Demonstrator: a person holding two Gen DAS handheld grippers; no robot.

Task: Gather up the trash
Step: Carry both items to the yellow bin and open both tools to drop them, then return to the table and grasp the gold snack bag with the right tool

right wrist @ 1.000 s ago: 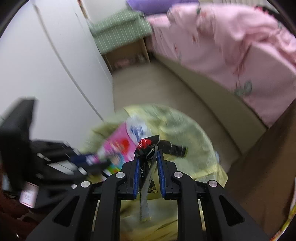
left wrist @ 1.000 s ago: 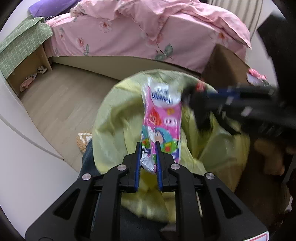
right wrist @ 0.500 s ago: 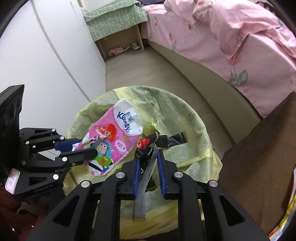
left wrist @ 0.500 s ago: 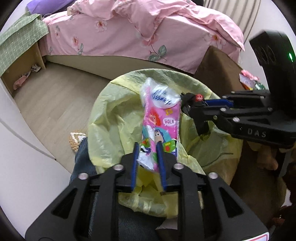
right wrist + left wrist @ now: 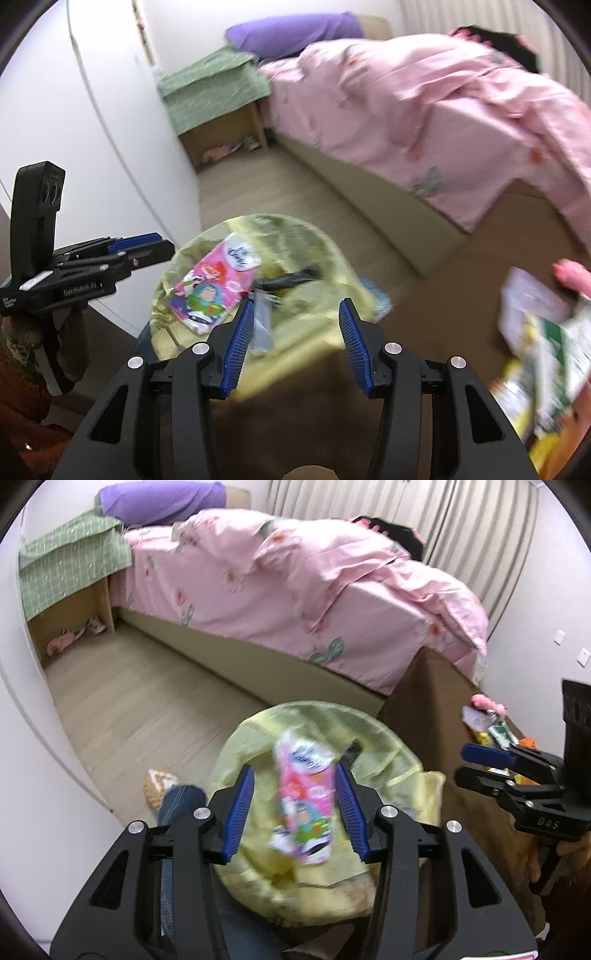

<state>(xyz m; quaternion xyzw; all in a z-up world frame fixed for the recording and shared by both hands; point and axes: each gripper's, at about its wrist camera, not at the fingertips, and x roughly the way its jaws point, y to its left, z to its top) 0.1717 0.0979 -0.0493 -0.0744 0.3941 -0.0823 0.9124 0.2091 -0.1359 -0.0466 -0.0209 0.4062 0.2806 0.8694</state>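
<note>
The left gripper (image 5: pixel 293 810) stands spread wide, its blue pads well apart and touching nothing, and the pink tissue pack (image 5: pixel 304 799) sits between them but clear of both, blurred, over the mouth of the yellow-green bin bag (image 5: pixel 384 746). In the left wrist view the pack's long axis runs away from the tongs, its white end pointing forward and slightly left, its cartoon-printed end nearest the camera. The right gripper (image 5: pixel 297 341) is likewise splayed open with nothing in its grasp; ahead and to the left of its fingers the same tissue pack (image 5: pixel 212 286) lies inside the bin bag (image 5: pixel 317 251), long axis slanting from near-left to far-right, white end farther away. Only the right wrist view shows the grey-and-black strip (image 5: pixel 264 321) just beside the left pad, resting on the bag lining right of the pack, and the blurred wrappers (image 5: pixel 546 354) on the brown surface to the right. Only the left wrist view shows the slippered foot (image 5: pixel 159 786) left of the bag.
</note>
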